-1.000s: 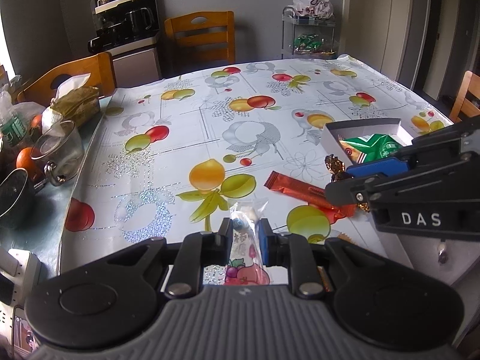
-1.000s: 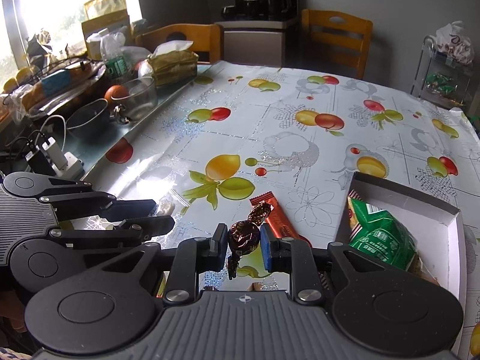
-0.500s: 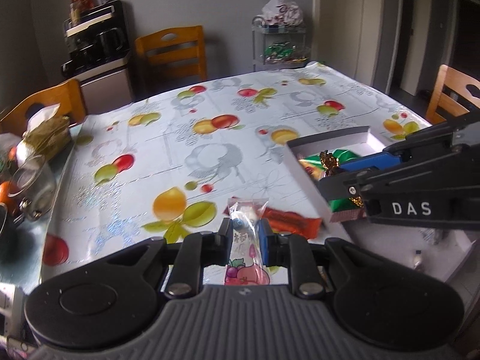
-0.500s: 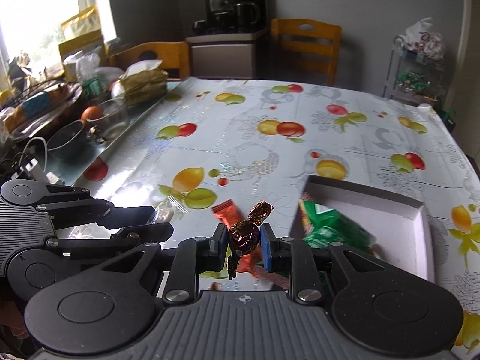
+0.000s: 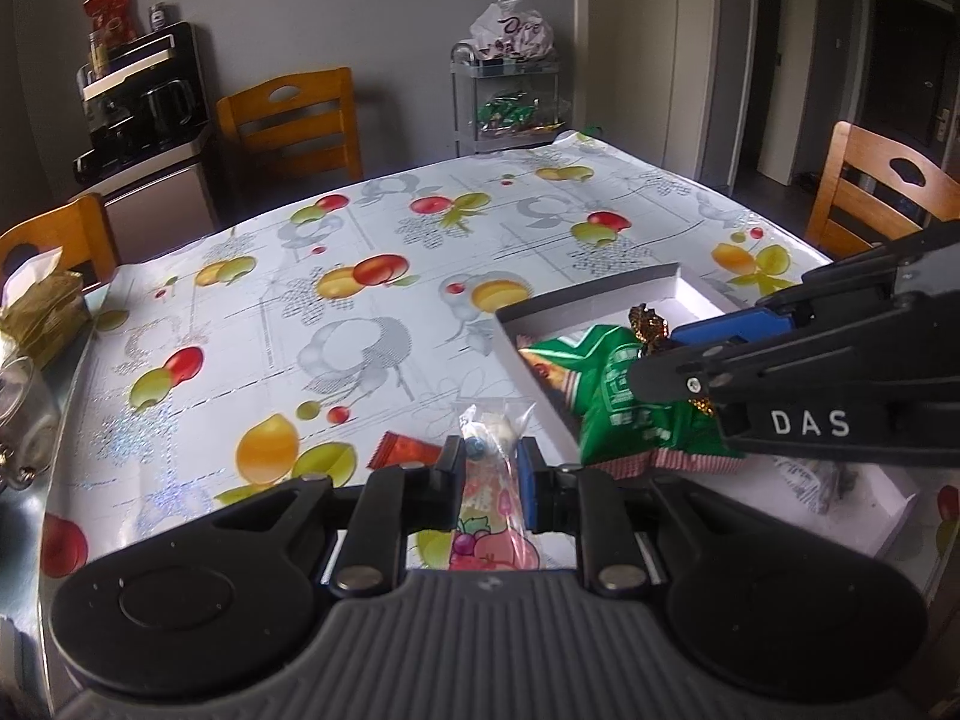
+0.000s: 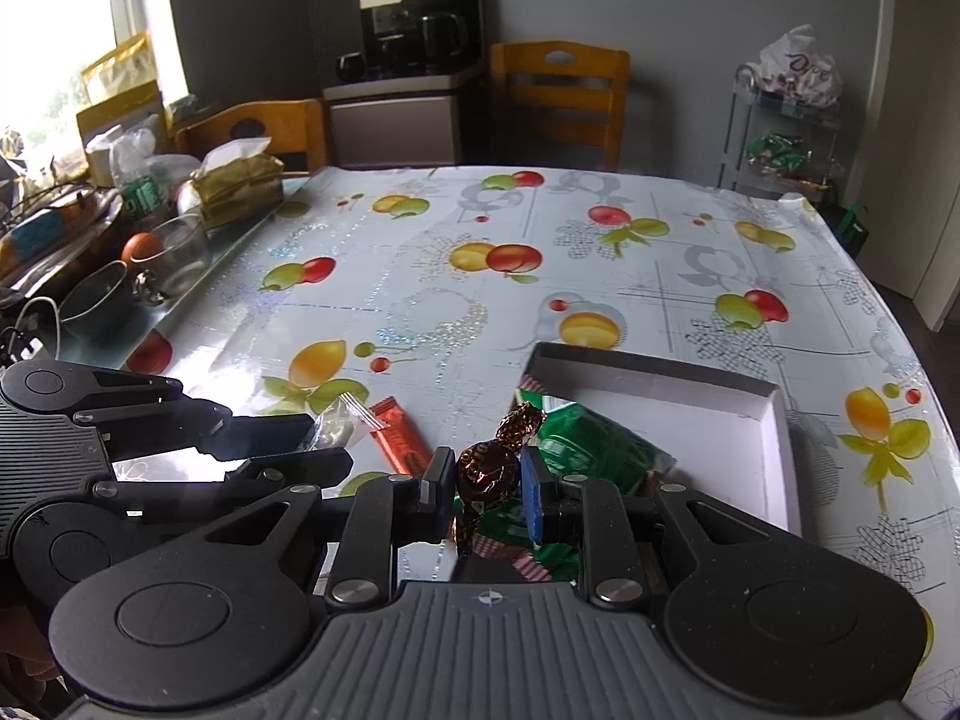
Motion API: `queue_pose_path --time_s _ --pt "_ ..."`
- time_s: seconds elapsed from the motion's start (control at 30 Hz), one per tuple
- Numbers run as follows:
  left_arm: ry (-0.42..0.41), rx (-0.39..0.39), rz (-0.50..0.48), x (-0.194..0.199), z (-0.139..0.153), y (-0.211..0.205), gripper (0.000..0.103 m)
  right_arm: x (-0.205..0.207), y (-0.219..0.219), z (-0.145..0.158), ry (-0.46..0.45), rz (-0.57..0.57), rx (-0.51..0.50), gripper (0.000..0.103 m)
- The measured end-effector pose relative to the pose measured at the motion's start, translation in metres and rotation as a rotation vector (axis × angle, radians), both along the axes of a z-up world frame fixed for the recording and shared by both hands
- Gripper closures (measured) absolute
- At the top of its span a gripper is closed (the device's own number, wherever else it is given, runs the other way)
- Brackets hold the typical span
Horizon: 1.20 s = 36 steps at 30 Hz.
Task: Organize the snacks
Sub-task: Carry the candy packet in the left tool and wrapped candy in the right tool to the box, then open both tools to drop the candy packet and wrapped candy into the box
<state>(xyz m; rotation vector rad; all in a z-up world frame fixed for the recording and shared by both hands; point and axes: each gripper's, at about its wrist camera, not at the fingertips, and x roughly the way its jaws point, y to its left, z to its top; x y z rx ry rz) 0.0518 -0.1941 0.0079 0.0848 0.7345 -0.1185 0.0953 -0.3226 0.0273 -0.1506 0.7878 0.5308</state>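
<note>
My left gripper [image 5: 491, 468] is shut on a clear candy packet [image 5: 489, 483] with fruit print, held above the table beside the white box [image 5: 585, 299]. My right gripper [image 6: 485, 477] is shut on a brown foil-wrapped chocolate [image 6: 489, 468], held over the box's [image 6: 774, 438] near left part, above a green snack bag [image 6: 591, 450]. The green bag [image 5: 606, 396] lies in the box in the left wrist view, with the right gripper [image 5: 654, 354] and chocolate [image 5: 647, 324] above it. An orange-red snack bar [image 6: 396, 435] lies on the tablecloth left of the box; it also shows in the left wrist view [image 5: 408, 451].
Fruit-print tablecloth [image 6: 540, 276] covers the table. At the left edge stand a glass cup [image 6: 177, 246], an orange [image 6: 141, 247], a dark bowl [image 6: 96, 300] and a tissue pack [image 6: 240, 186]. Wooden chairs [image 6: 561, 96] and a coffee machine [image 6: 420, 18] stand behind; a wire rack [image 6: 786, 138] at right.
Both grippers moved right toward the box with their snacks still held. The chocolate now hangs over the green bag in the box; the orange-red bar has slid left in both views.
</note>
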Motion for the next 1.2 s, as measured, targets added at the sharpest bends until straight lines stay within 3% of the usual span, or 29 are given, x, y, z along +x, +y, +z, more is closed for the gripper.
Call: queue_pose_path --time_s 1.2 --pt "0.028 -0.031 -0.202 0.017 -0.008 -0.067 0.088 -0.006 -0.069 -0.009 0.032 -0.163 -0.018 0.078"
